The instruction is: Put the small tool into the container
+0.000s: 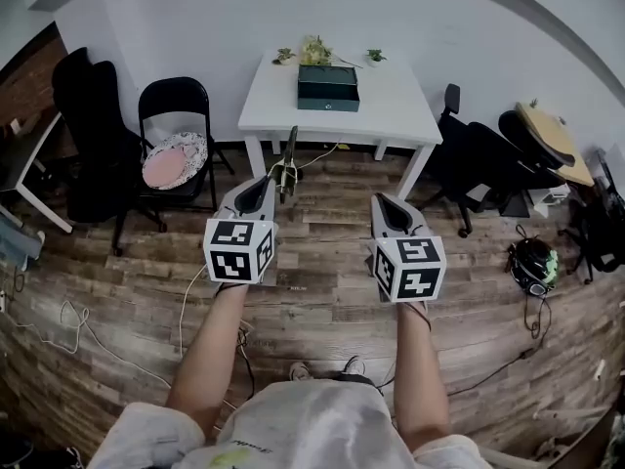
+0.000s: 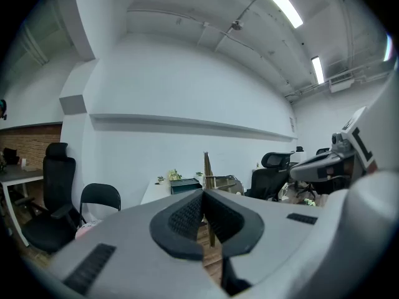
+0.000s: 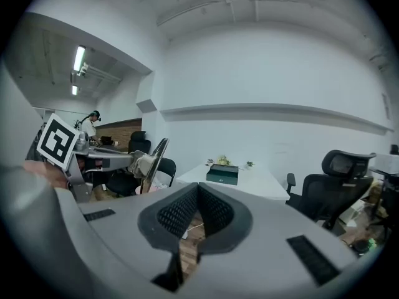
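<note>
Both forearms [image 1: 210, 350] reach forward side by side at lower centre. Clenched left tongs [image 1: 266, 191] grip the upright tool [image 1: 290, 154]; right tongs [image 1: 381, 203] are closed and empty. At upper centre, the box [image 1: 328, 88] sits on the tabletop [image 1: 395, 106].

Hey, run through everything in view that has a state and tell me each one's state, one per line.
Left gripper: shut on the tool.
Tool: held in the air, sticking out past the jaws.
Right gripper: shut, empty.
Box: on the table, looks closed.
Plate: resting on the chair seat.
</note>
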A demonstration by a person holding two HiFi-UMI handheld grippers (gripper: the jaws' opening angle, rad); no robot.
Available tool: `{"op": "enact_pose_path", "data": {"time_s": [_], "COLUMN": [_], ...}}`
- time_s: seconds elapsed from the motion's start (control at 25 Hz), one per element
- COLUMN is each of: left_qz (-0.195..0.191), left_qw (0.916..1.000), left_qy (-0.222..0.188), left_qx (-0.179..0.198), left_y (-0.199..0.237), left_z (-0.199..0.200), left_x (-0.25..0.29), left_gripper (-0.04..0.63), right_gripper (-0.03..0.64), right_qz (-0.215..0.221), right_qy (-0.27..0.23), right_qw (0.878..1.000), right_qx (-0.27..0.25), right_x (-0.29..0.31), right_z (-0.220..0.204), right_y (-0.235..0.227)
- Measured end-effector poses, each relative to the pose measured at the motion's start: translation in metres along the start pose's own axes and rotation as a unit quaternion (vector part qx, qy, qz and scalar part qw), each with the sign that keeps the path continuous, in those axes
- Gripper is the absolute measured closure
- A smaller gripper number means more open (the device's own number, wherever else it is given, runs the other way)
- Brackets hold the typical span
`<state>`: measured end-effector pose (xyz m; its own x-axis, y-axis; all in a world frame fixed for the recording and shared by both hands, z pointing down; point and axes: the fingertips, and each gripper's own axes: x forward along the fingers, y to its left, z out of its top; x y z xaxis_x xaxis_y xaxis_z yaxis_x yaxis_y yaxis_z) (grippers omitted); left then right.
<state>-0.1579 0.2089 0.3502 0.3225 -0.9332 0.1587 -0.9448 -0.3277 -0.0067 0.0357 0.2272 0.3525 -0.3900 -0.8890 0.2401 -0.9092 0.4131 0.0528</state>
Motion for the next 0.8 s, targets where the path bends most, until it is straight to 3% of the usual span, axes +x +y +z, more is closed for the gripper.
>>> {"op": "enact_pose_path", "data": {"time_s": [0.8], "left_qz": [-0.007], "left_qw": [1.0000], "left_qy": [-0.002], "left_qx": [0.000], "left_y": [0.014], "left_z": [0.003], "left_x": [0.039], "left_gripper": [0.595], "right_gripper": [0.612], "right_qz": [0.009], "right_qy": [0.002], "right_qw": [1.000], "right_qx": [0.001], "right_x": [0.037], "right_z": [-0.001], "right_y": [-0.010]}}
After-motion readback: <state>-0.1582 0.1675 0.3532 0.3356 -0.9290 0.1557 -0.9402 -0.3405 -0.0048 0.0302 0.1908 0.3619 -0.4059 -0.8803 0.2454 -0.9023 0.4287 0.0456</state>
